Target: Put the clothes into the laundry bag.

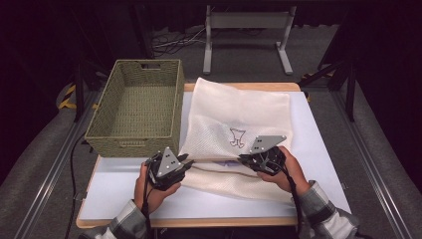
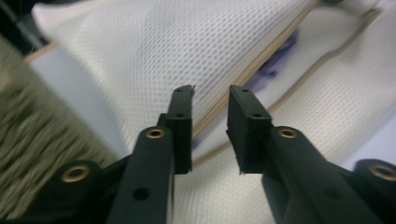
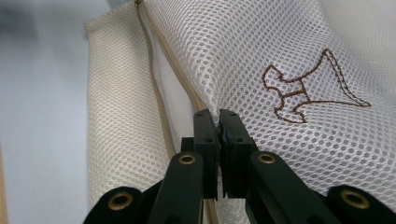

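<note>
Holding tight: the right gripper [image 3: 219,122] has its jaws pinched on the top layer of the mesh bag [image 3: 299,51], right by the zipper [image 3: 173,65].
Left gripper: the left gripper [image 2: 211,103] has let go. Its jaws stand apart with a gap, and nothing is squeezed between them. The bag's edge lies just past the tips.
Left gripper from above: the left gripper [image 1: 185,160] sits at the bag's left side, near the front.
Right gripper from above: the right gripper [image 1: 243,158] lifts the bag's top layer a little, so the mouth is open.
Bag: the mesh bag [image 1: 239,114] is cream and lies flat on the table [image 1: 119,191]. It has a small brown drawing [image 1: 237,137] sewn on it.
Inside the bag: something purple [image 2: 280,58] peeks out.
Basket: the green basket [image 1: 137,107] stands just left of the bag.
</note>
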